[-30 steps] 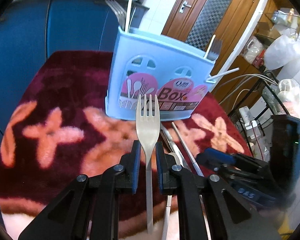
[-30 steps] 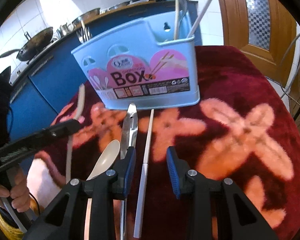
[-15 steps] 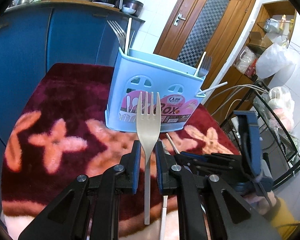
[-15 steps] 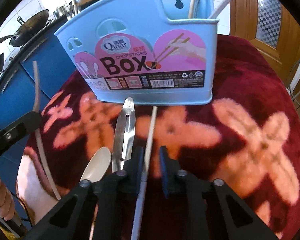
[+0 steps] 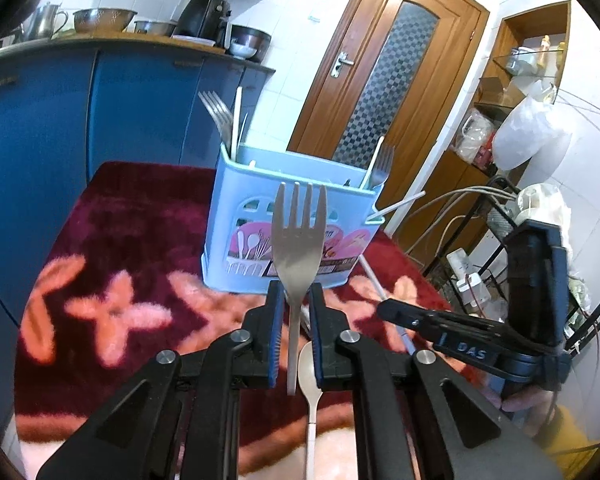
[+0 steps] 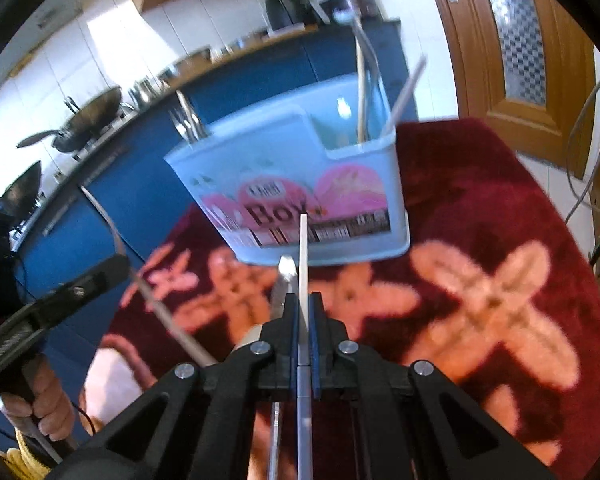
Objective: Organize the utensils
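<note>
A light blue utensil box (image 5: 240,208) stands on the red flowered cloth (image 5: 132,240), with forks (image 5: 218,114) and chopsticks upright in it. My left gripper (image 5: 296,300) is closing, its pads pressing the handle of a steel fork (image 5: 299,224) held tines-up in front of the box. My right gripper (image 6: 303,300) is closing on a white chopstick (image 6: 303,248) that points at the box (image 6: 340,152), lifted off the cloth. A knife (image 6: 283,280) and a pale spoon (image 5: 310,368) lie on the cloth under the grippers.
Blue cabinets (image 5: 60,128) with pots on the counter stand behind the table. A wooden door (image 5: 384,80) is at the back right, and a wire rack (image 5: 500,208) with bags is to the right. A hand (image 6: 48,412) holds the left gripper's handle.
The right gripper closed on the white chopstick and lifted it off the cloth. Both grippers rose, and the fork now stands higher in front of the box.
</note>
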A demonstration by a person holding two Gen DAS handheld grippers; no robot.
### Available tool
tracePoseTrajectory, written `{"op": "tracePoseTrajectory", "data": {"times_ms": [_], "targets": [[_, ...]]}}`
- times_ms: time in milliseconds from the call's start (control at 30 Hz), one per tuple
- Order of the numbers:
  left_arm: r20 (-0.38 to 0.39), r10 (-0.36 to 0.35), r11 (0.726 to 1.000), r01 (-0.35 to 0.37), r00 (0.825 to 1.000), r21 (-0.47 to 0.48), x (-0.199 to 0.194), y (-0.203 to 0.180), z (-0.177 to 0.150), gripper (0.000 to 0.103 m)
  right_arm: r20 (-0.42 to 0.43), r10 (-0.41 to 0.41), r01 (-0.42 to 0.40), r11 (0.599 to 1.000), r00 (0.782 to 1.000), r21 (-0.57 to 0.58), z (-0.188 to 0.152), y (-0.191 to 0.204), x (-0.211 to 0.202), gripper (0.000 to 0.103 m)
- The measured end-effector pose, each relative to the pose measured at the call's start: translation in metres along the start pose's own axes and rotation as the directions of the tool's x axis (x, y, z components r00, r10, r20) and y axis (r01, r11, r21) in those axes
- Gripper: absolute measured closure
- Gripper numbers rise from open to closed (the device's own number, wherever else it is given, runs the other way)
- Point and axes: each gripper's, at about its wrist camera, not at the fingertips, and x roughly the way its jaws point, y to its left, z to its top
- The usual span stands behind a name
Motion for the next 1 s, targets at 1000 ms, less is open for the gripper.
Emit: {"op": "tracePoseTrajectory", "data": {"times_ms": [1000], "targets": [[-0.209, 0.073, 0.971, -0.118, 0.975, -0.208, 0.069, 0.075, -0.004, 0.082, 0.099, 0.01, -0.01, 1.0, 0.995, 0.004, 0.007, 0.003, -0.022, 0.097]]}}
